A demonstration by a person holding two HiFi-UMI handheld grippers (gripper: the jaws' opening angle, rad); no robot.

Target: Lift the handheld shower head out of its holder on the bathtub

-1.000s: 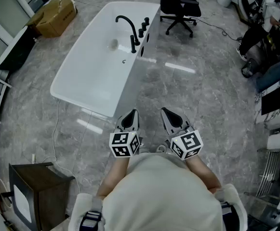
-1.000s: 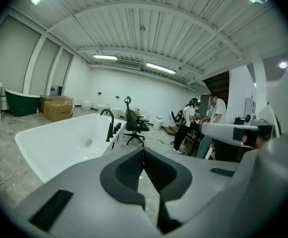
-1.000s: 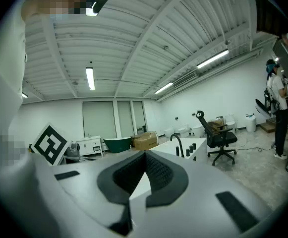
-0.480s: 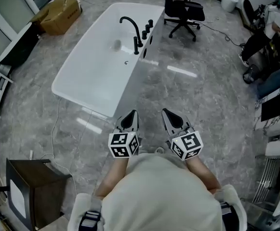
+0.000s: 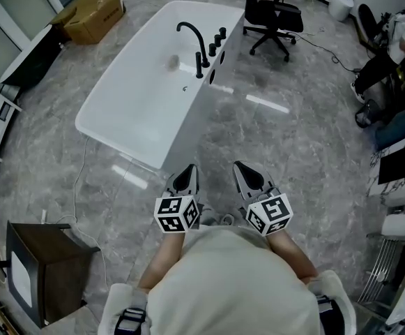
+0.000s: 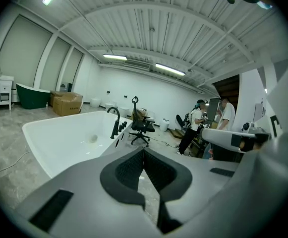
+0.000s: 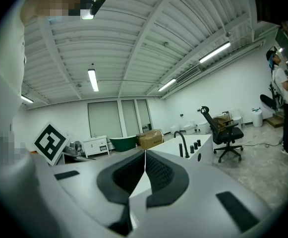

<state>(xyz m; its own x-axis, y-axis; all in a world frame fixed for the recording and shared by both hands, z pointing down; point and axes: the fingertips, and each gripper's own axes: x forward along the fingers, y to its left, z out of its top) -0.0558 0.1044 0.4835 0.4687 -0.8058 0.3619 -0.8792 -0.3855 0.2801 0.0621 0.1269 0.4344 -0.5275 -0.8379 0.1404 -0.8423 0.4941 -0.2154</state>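
Held left gripper [image 5: 186, 170] and right gripper [image 5: 243, 167] side by side just ahead of the torso, each clenched, jaws pressed together on nothing. Stood on grey marbled floor [image 5: 272, 138], well apart from white bathtub [image 5: 136, 100]. Left handheld shower head [image 5: 198, 66] upright in its holder on the tub's far right rim, beside black spout [image 5: 190, 33]. Showed office chair [image 5: 272, 12] and cardboard box [image 5: 90, 9] beyond.
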